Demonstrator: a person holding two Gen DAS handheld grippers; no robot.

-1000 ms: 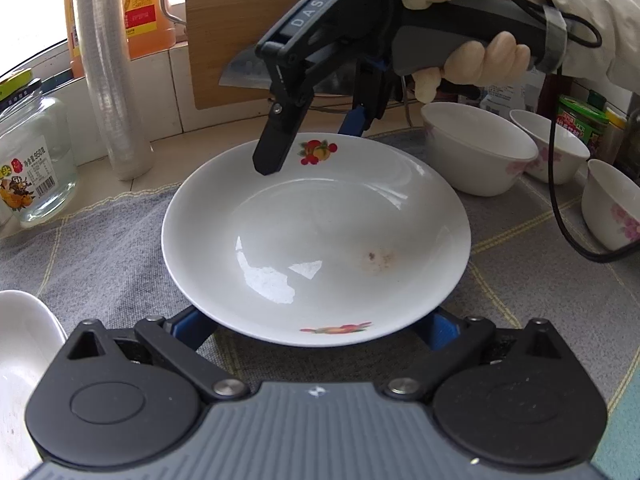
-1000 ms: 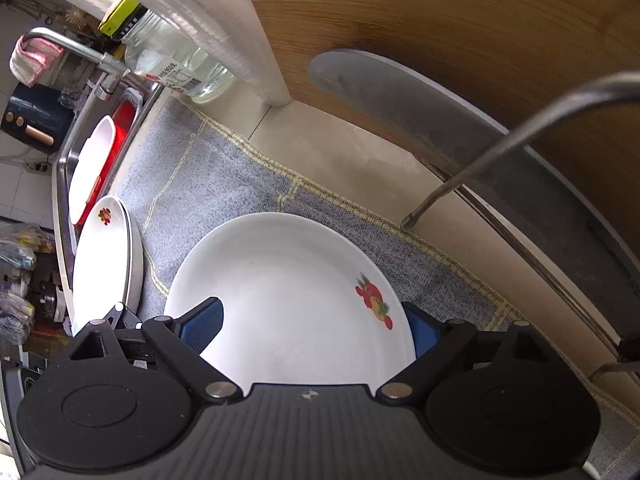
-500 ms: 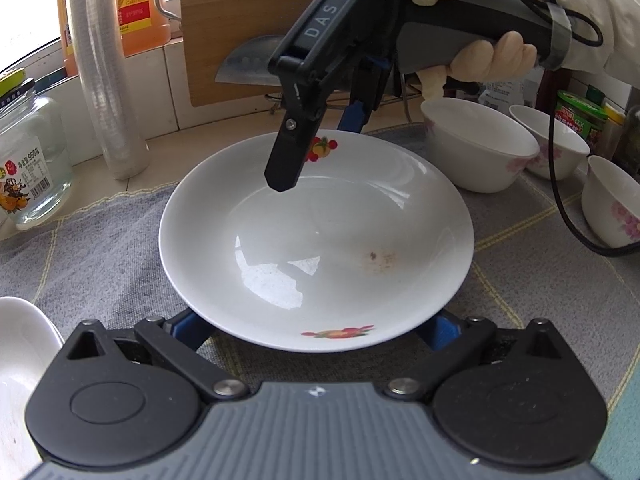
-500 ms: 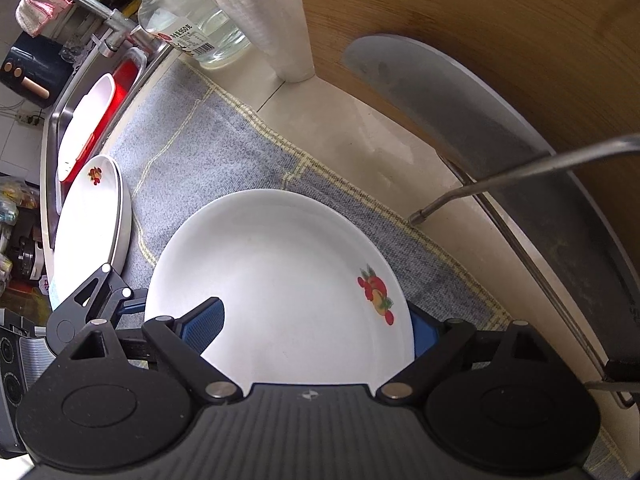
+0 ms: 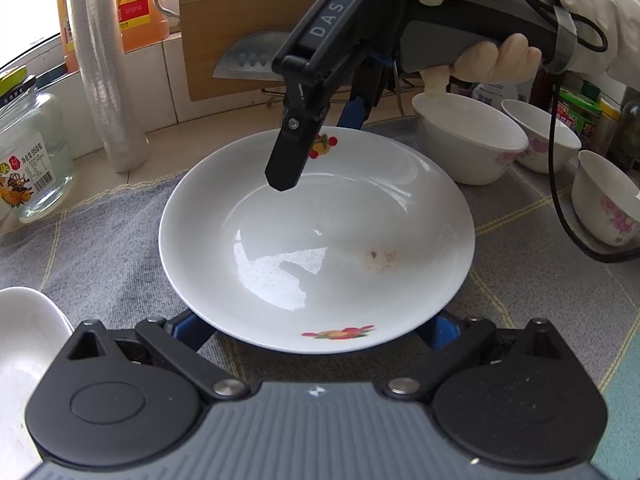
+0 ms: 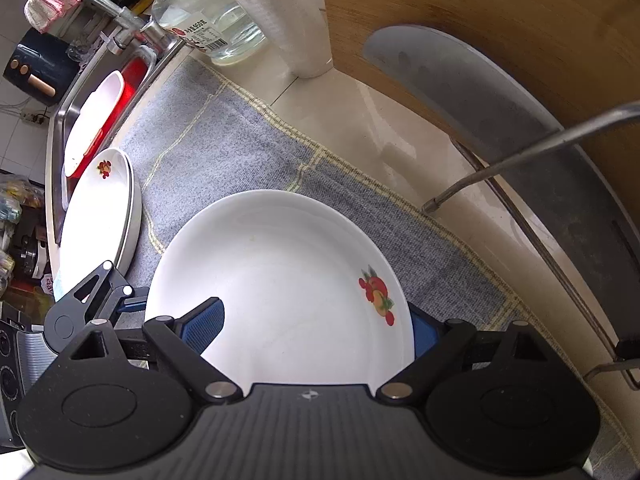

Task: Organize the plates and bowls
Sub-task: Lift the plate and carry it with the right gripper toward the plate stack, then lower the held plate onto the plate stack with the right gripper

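A white plate with fruit prints [image 5: 320,236] rests on the grey cloth; it also shows in the right wrist view [image 6: 280,288]. My right gripper [image 5: 320,148] is open over its far rim, one finger above the plate, one behind the rim. My left gripper [image 5: 316,324] is open at the near rim, its blue pads under the plate's edge on both sides. A stack of like plates [image 6: 100,216] lies to the left by the sink. Three white bowls with pink flowers [image 5: 472,148] stand at the right.
A glass jar [image 5: 28,160], a roll of plastic cups [image 5: 106,68], an orange bottle and a wooden board with a cleaver [image 5: 248,60] line the back wall. A wire rack [image 6: 520,160] stands by the board. A sink with a red tub [image 6: 100,112] is left.
The right gripper has drawn closer over the plate's far rim. The left gripper has held at the near rim. In the right view the plate stack and left gripper have come further into sight.
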